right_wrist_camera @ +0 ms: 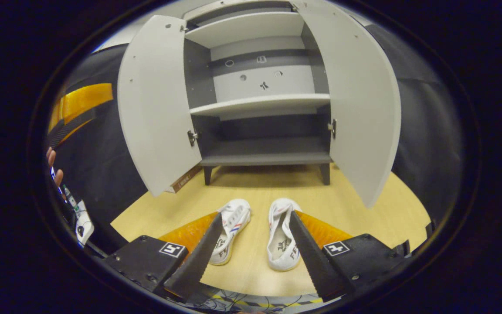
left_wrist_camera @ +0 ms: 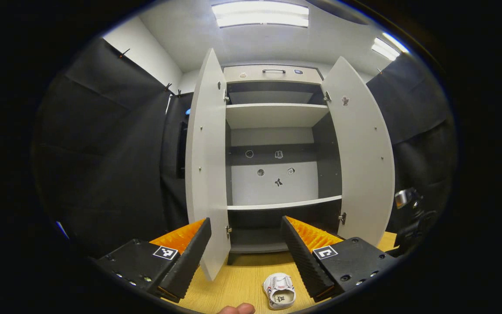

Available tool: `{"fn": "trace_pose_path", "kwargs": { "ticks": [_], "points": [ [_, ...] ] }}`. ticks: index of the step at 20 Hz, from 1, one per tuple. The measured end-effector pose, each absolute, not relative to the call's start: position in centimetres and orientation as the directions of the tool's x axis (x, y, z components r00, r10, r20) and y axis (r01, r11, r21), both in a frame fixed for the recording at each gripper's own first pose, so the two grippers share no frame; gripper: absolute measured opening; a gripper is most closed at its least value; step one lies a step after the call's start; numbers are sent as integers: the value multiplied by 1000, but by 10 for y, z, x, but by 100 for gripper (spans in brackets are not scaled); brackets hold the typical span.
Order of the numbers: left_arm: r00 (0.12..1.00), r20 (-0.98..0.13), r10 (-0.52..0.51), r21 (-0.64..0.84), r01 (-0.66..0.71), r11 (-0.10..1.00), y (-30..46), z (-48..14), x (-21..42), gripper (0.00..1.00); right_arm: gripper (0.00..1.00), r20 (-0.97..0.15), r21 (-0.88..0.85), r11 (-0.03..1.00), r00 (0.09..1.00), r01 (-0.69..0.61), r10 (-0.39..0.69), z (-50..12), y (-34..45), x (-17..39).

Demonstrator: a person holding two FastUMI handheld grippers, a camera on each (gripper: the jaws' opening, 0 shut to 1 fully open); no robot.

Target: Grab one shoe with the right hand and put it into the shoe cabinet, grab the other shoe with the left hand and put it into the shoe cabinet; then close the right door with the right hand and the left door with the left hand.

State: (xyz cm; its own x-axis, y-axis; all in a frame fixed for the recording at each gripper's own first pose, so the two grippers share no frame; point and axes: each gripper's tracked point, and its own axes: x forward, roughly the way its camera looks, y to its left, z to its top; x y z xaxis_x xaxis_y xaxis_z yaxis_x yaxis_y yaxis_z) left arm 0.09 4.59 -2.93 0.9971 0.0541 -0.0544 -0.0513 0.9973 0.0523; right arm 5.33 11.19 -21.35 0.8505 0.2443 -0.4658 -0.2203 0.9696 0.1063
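Two white shoes lie side by side on the wooden floor, toes toward the shoe cabinet [right_wrist_camera: 259,104]: the left shoe [right_wrist_camera: 232,231] and the right shoe [right_wrist_camera: 282,237]. My right gripper [right_wrist_camera: 255,215] is open just above and behind them, one finger over each shoe, touching neither. The left gripper [left_wrist_camera: 245,220] is open and empty, held higher and facing the cabinet [left_wrist_camera: 277,115], with one white shoe [left_wrist_camera: 279,291] low between its fingers. Both doors stand wide open: the left door [left_wrist_camera: 207,165] and the right door [left_wrist_camera: 360,161]. The shelves hold nothing.
The cabinet's bottom shelf [right_wrist_camera: 266,155] sits just above the floor on short legs. Black cloth walls close in on both sides. The other gripper [left_wrist_camera: 412,213] shows at the right edge of the left gripper view. A hand [right_wrist_camera: 52,165] shows at the left edge of the right gripper view.
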Motion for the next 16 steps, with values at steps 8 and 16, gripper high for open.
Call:
{"fn": "trace_pose_path", "kwargs": {
  "ticks": [8, 16],
  "points": [
    [989, -104, 110, 51, -105, 993, 84, -51, 4, 96, 88, -630, 126, 979, 749, -162, 205, -291, 110, 85],
    [981, -147, 130, 36, -126, 991, 102, -73, 15, 96, 68, -709, 64, 986, 689, -154, 154, -335, 118, 125]
  ]
}}
